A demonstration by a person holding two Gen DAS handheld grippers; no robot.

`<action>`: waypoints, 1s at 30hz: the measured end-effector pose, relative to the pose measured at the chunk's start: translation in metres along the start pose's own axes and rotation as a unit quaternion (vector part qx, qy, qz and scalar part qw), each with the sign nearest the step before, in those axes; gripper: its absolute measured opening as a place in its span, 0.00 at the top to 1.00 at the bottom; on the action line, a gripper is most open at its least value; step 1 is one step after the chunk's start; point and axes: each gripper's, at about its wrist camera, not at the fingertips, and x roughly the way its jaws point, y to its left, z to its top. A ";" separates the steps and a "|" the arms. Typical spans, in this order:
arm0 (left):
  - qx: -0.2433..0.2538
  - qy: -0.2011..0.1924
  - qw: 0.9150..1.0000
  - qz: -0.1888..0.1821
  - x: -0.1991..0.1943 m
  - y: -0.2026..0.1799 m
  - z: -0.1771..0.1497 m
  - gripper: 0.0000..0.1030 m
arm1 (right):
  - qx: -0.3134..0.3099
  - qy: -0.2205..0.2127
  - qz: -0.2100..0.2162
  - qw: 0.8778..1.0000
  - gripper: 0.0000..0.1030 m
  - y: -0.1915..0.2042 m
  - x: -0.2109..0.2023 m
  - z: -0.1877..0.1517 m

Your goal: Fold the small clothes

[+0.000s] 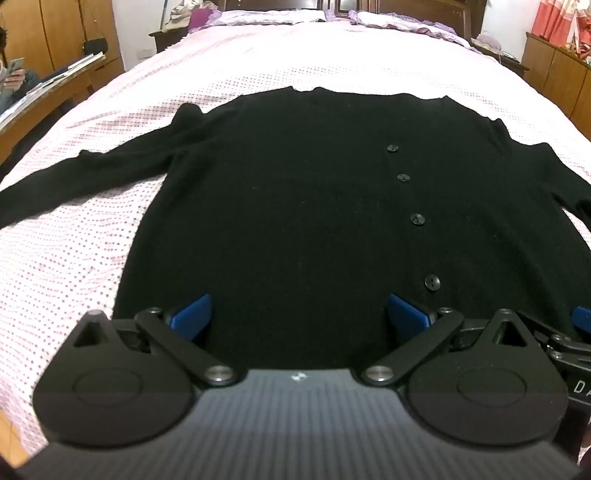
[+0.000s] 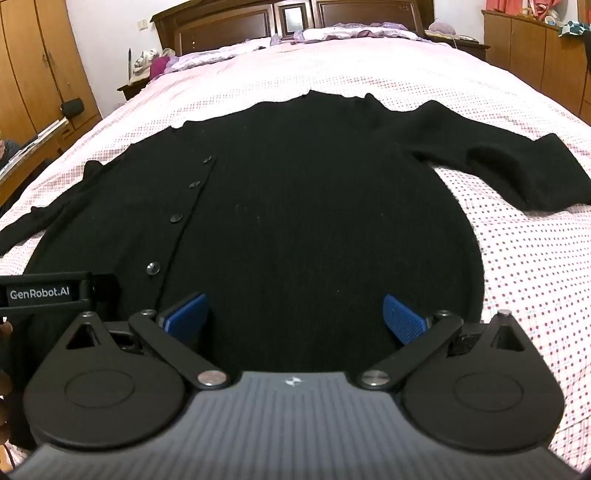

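A black buttoned cardigan (image 1: 295, 192) lies flat on the bed, front up, sleeves spread to both sides; the right wrist view shows it too (image 2: 295, 206). A row of dark buttons (image 1: 417, 219) runs down its front. My left gripper (image 1: 299, 314) hovers over the near hem, left of the buttons, open with nothing between its blue pads. Over the hem to the right of the buttons my right gripper (image 2: 293, 314) also stands open and holds nothing. The left gripper's body (image 2: 55, 291) shows at the left edge of the right wrist view.
The bed has a pink dotted sheet (image 1: 92, 229) with pillows (image 2: 351, 31) at a dark wooden headboard (image 2: 240, 26). Wooden wardrobes (image 2: 33, 66) and a low table stand on the left, a wooden cabinet (image 2: 535, 48) on the right. A person holding a phone (image 1: 14, 70) sits far left.
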 end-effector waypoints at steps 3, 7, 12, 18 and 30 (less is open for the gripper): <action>0.000 0.001 1.000 0.001 0.000 0.000 0.000 0.00 | -0.003 0.000 0.000 1.000 0.00 0.000 0.000 -0.001; 0.000 0.002 1.000 0.001 0.001 0.000 0.000 0.00 | -0.003 0.000 -0.001 1.000 0.00 0.001 0.000 -0.001; 0.000 0.004 1.000 0.001 0.002 0.000 0.000 0.00 | -0.002 0.001 0.000 1.000 0.00 0.000 0.000 -0.001; 0.002 0.004 1.000 0.002 0.004 0.000 -0.001 0.00 | -0.006 0.001 -0.002 1.000 0.00 0.002 0.001 -0.002; 0.002 0.004 1.000 0.002 0.004 0.000 -0.001 0.00 | -0.006 0.001 -0.002 1.000 0.00 0.002 0.001 -0.002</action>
